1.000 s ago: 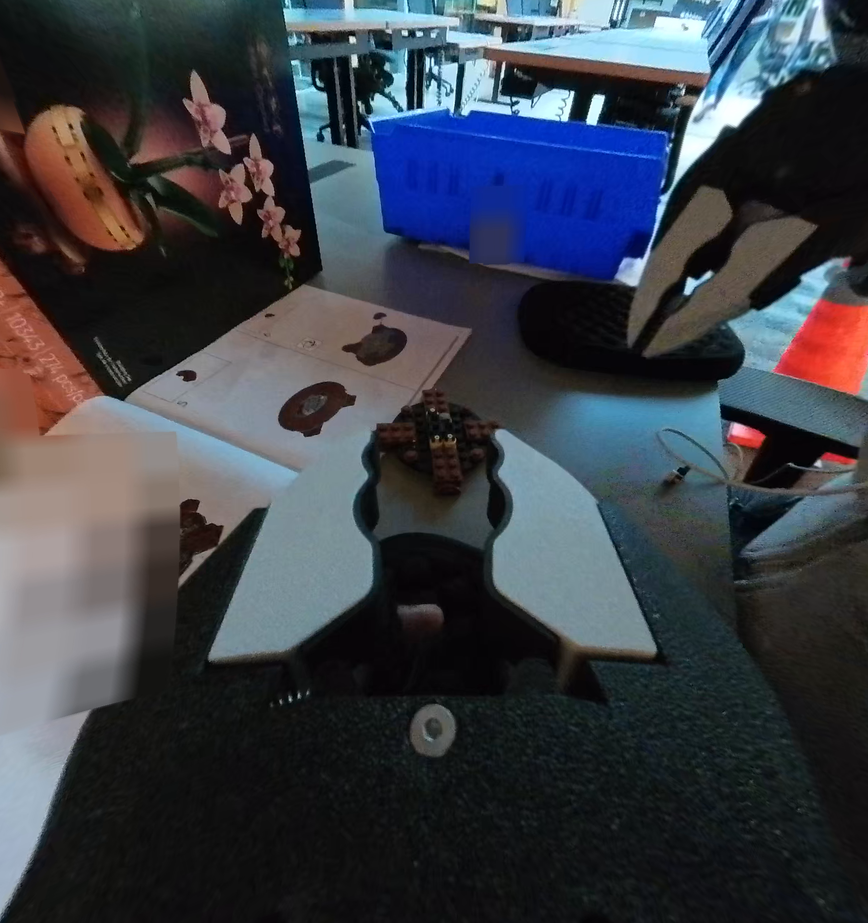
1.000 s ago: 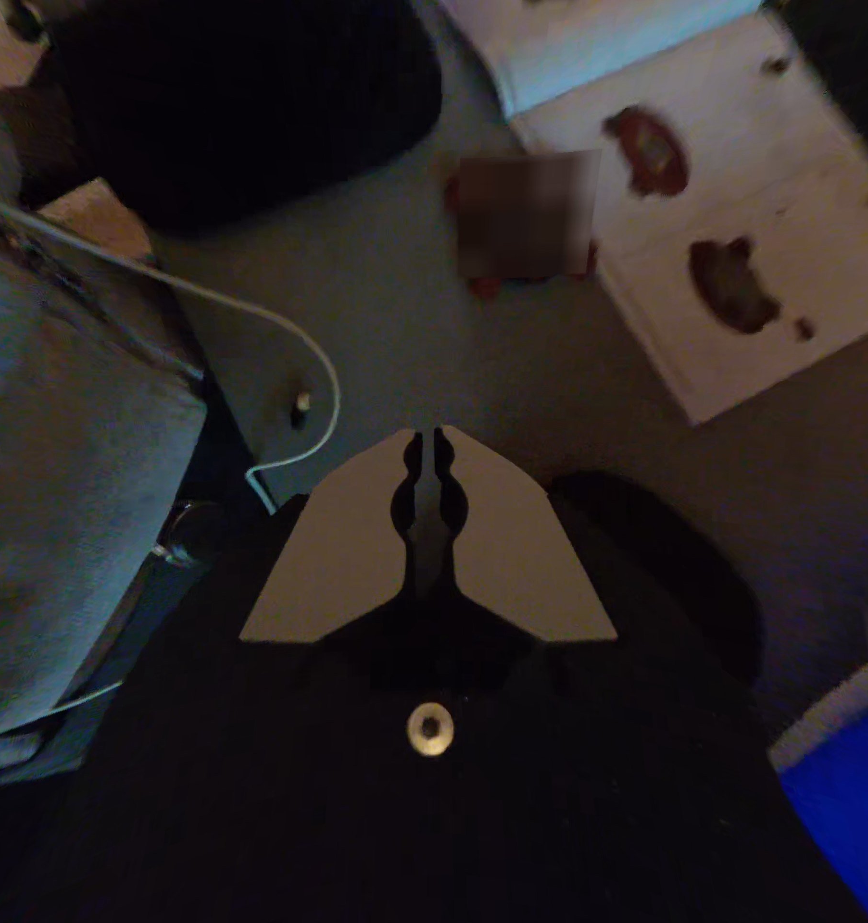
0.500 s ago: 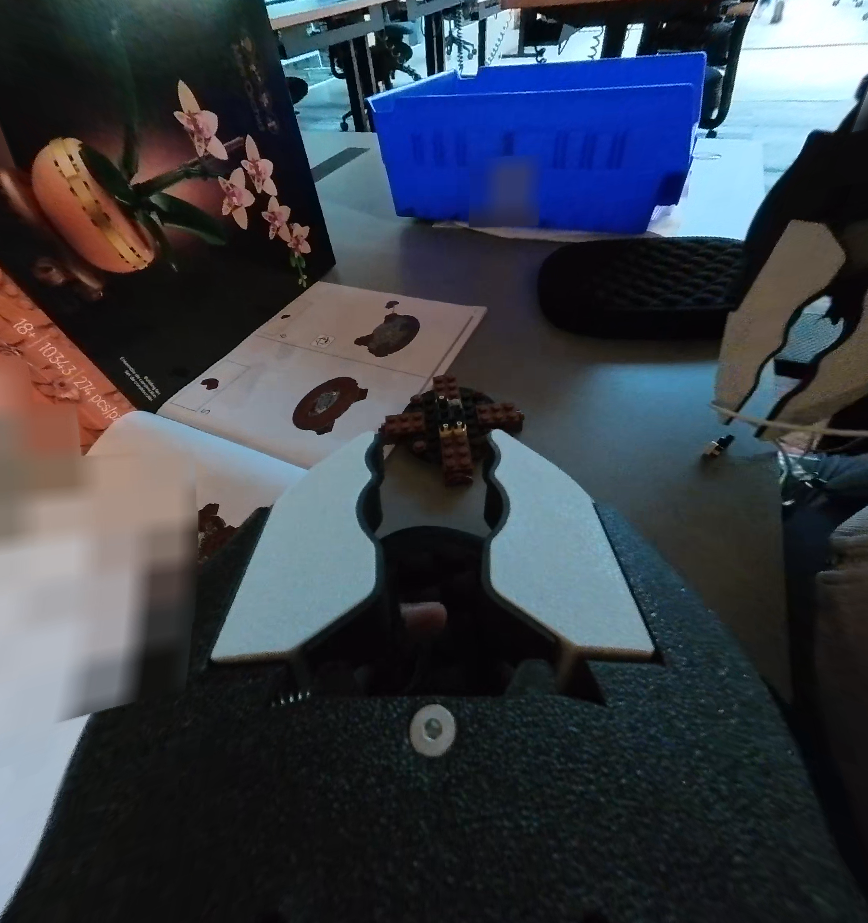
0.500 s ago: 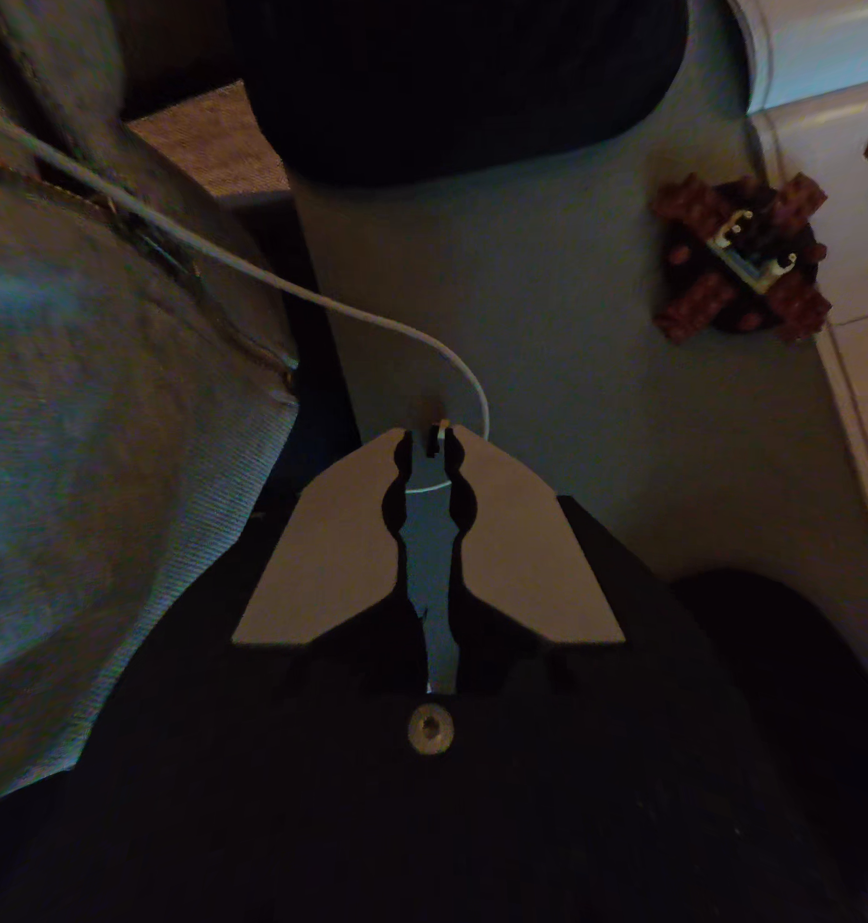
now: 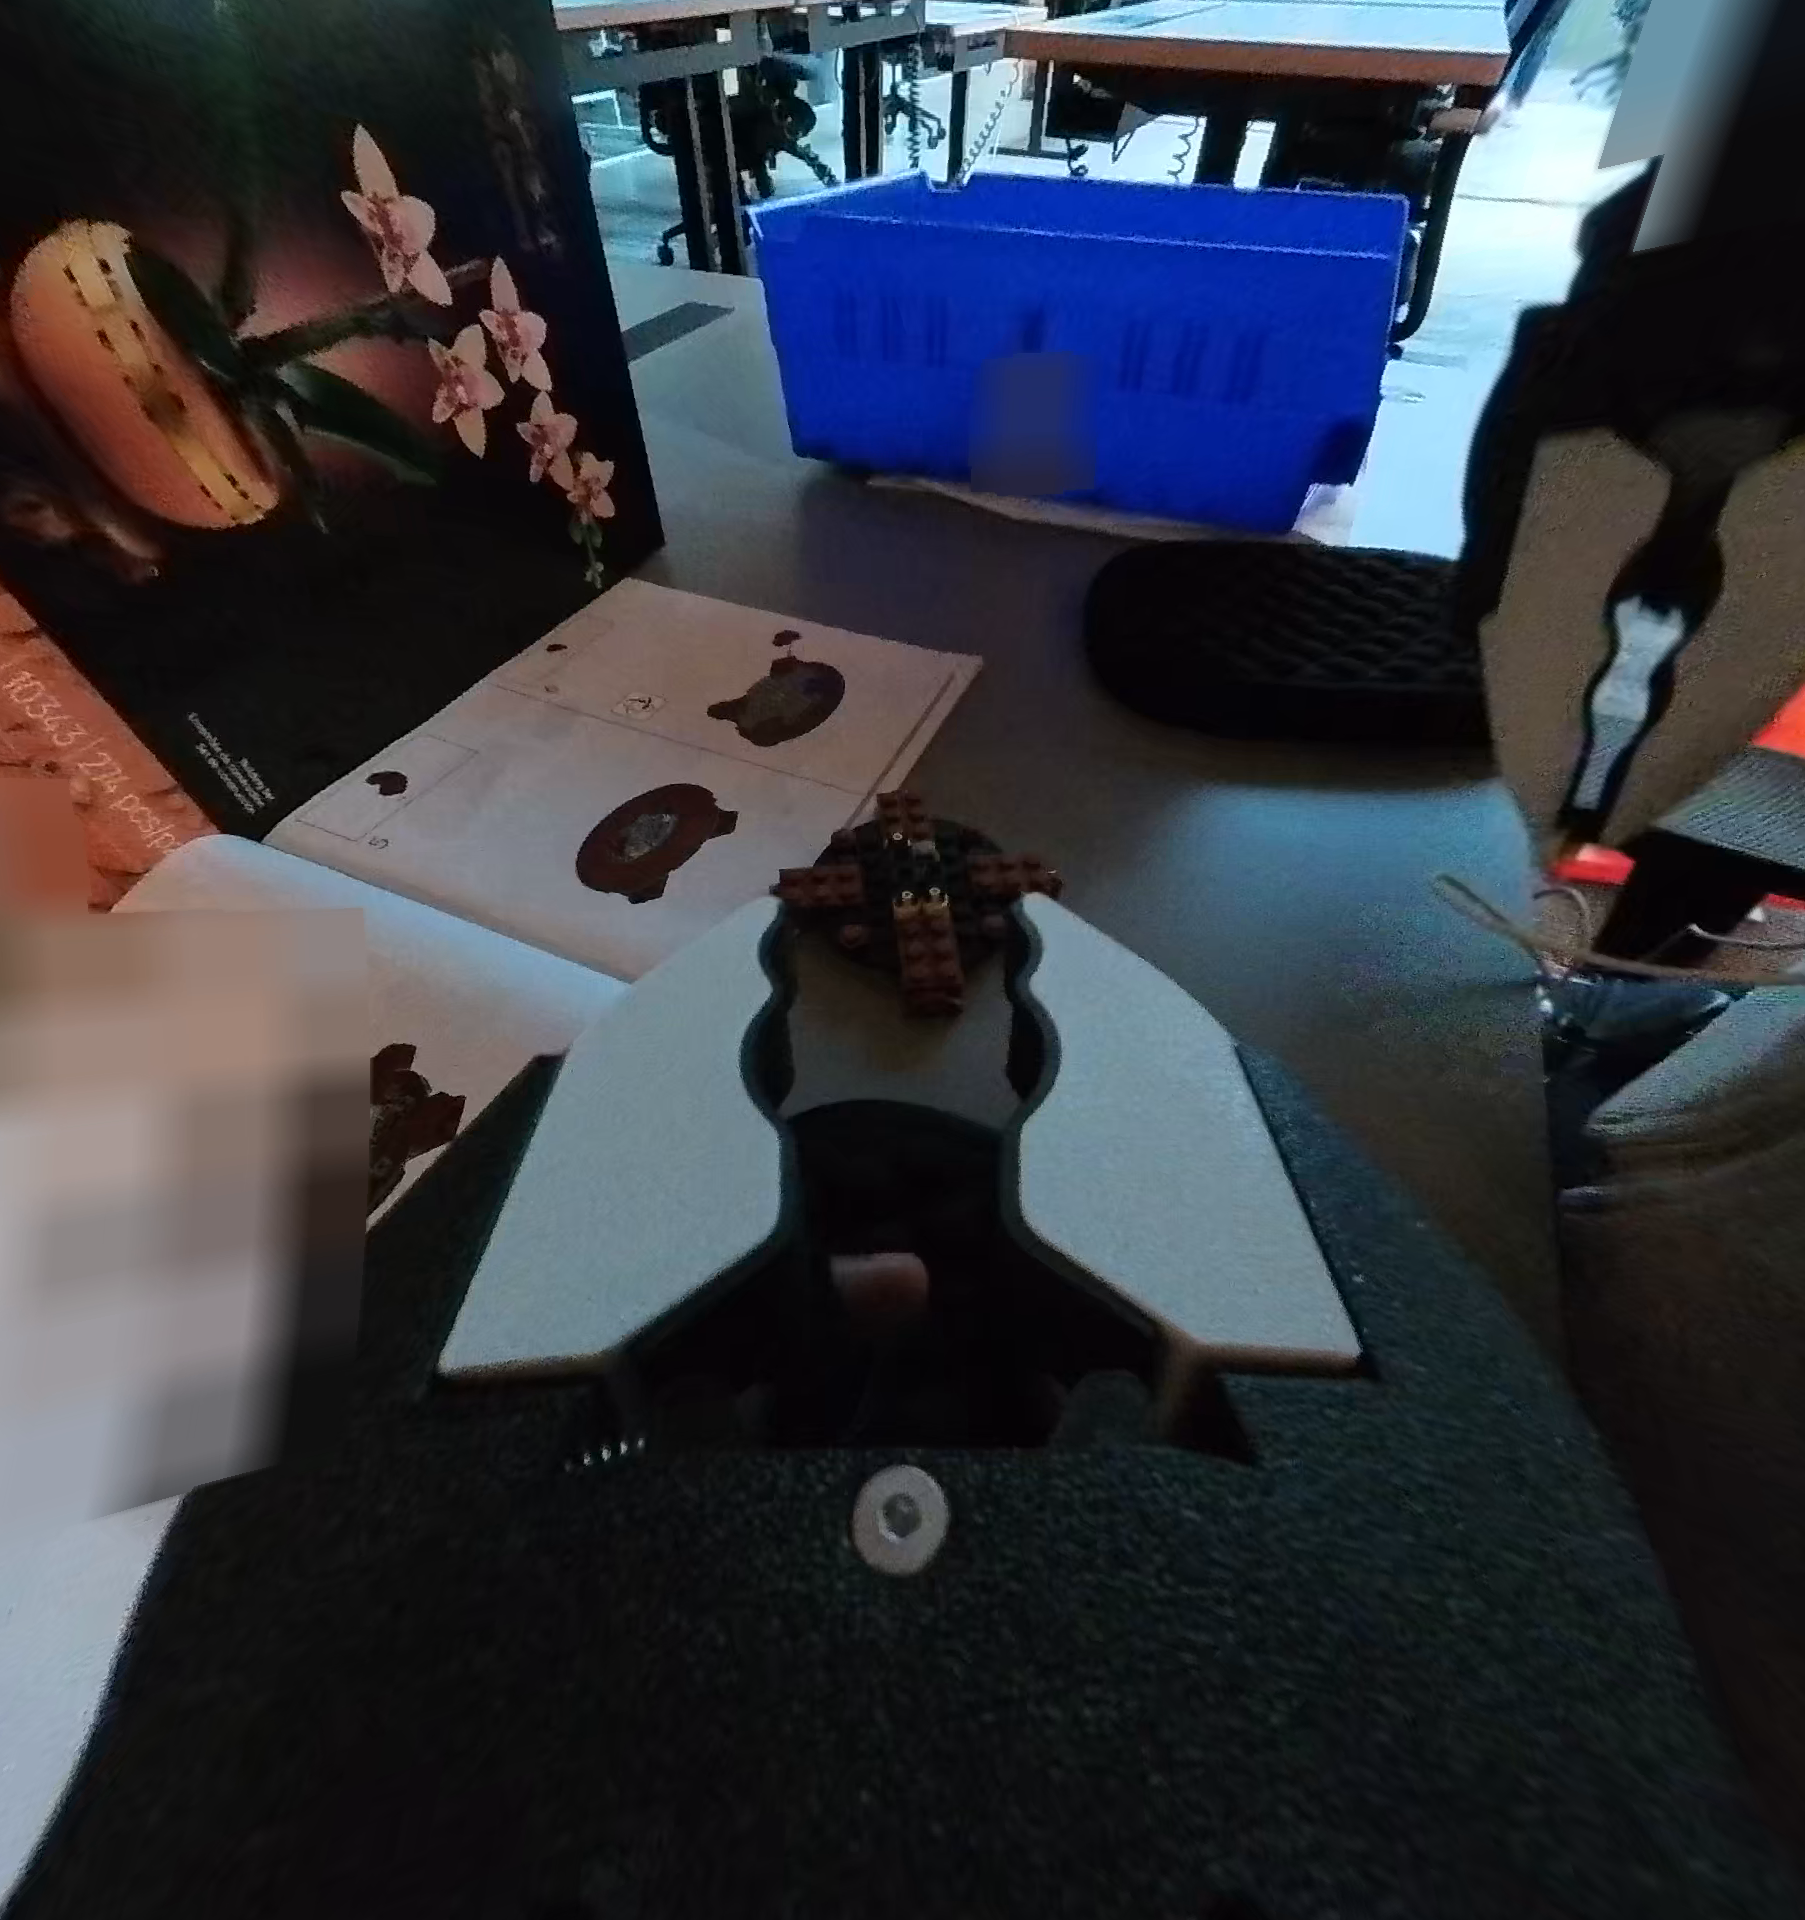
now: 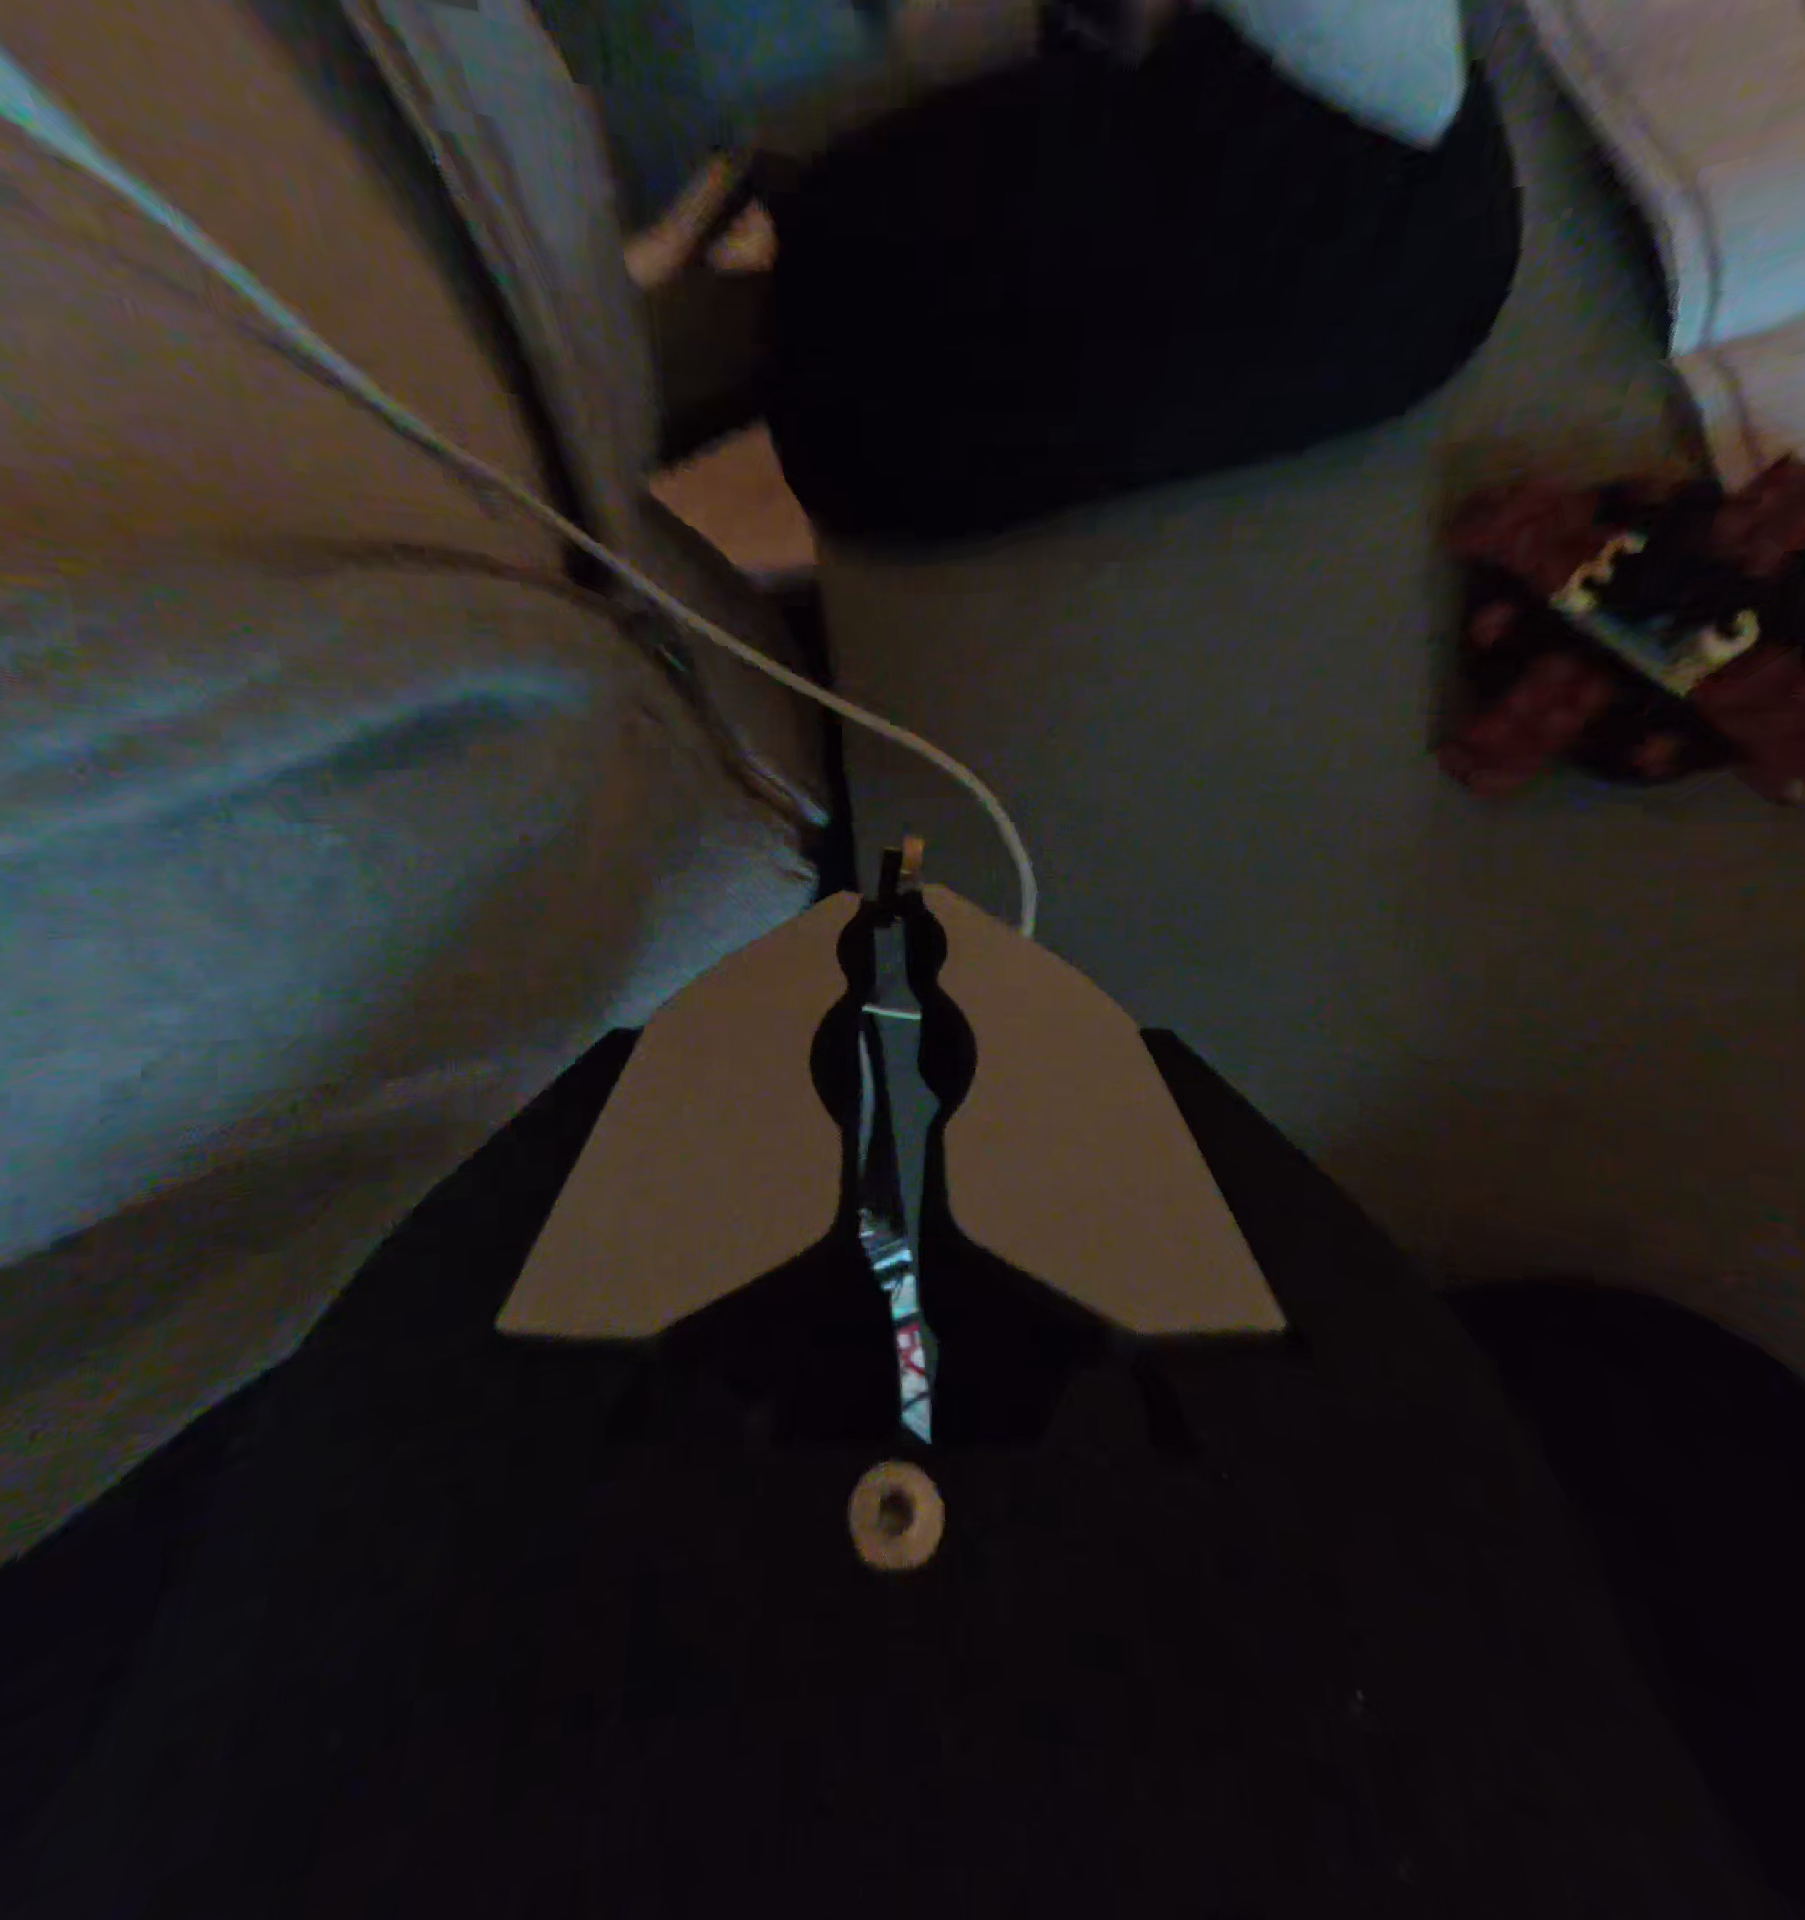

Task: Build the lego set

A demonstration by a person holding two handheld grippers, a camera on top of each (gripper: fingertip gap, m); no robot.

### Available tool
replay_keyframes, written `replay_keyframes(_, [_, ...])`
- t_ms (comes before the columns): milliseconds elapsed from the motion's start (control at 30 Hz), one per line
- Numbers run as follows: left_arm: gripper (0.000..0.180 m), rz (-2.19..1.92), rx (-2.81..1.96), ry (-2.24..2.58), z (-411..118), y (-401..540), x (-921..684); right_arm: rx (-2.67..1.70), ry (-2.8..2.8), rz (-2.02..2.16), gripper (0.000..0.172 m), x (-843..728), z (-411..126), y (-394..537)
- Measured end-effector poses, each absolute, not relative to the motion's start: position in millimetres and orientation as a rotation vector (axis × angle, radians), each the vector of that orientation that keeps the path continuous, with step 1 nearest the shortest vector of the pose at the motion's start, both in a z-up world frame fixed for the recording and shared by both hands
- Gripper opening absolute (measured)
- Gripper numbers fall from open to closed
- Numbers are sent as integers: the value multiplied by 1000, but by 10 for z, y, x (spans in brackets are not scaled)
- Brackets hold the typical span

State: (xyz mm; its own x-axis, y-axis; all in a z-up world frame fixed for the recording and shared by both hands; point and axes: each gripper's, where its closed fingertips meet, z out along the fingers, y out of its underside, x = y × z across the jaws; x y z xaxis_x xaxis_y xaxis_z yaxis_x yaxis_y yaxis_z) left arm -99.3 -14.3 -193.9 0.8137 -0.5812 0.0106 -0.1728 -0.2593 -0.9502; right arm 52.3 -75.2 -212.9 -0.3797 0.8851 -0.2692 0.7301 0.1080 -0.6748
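Note:
My left gripper (image 5: 898, 914) is shut on a brown brick assembly (image 5: 924, 883), a dark round plate with brown bricks crossed on top. It holds the assembly low over the grey table (image 5: 1241, 883). The assembly also shows at the right edge of the right wrist view (image 6: 1646, 644). My right gripper (image 6: 893, 904) is shut on a small dark piece with a tan tip (image 6: 903, 862), which sticks out past its fingertips near the table's edge. In the left wrist view the right gripper (image 5: 1578, 831) points down at the far right.
An open instruction booklet (image 5: 669, 748) lies left of the assembly, with a dark box showing flowers (image 5: 254, 364) behind it. A blue bin (image 5: 1074, 343) and a black mesh pad (image 5: 1282, 655) lie farther off. A white cable (image 6: 669, 613) runs under my right fingers. A person's clothing (image 6: 254, 779) fills the left. Across from one pair of fingers to the other is roughly 15 cm.
My right gripper moved down to the small piece by the table's edge, opened a little and shut on it. My left gripper stayed in place with the assembly.

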Motion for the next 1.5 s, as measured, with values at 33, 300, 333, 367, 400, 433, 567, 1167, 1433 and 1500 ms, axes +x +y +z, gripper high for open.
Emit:
replay_keyframes(33, [38,-439,-1818,581,-1931,-147,-988,-1595,-2187,1236,3,543,-1970,-734])
replay_keyframes(300, [33,-489,-1745,630,-1784,-85,-907,-1802,-2071,1586,3,91,-1758,93])
replay_keyframes(333, [31,-511,-1750,639,-1779,-62,-873,-1871,-2074,1630,3,16,-1855,152])
replay_keyframes(367, [28,-533,-1756,658,-1783,-38,-832,-1935,-2073,1691,3,-49,-1934,187])
replay_keyframes(400, [26,-549,-1758,686,-1791,-14,-789,-1972,-2096,1773,3,-94,-1984,192])
replay_keyframes(433, [24,-555,-1756,719,-1807,18,-752,-1992,-2110,1830,3,-145,-2023,207])
replay_keyframes(567, [22,-574,-1752,845,-1929,184,-665,-1926,-2032,2166,3,-340,-1876,226])
replay_keyframes(1167, [24,-602,-1438,939,-1651,195,-564,-1890,-1868,2442,2,-415,-1684,75])
replay_keyframes(1433, [30,-414,-1530,725,-1616,433,-778,-1923,-992,2470,3,-720,-1499,390])
replay_keyframes(1500, [32,-331,-1532,668,-1579,456,-835,-1907,-763,2346,3,-765,-1489,560])
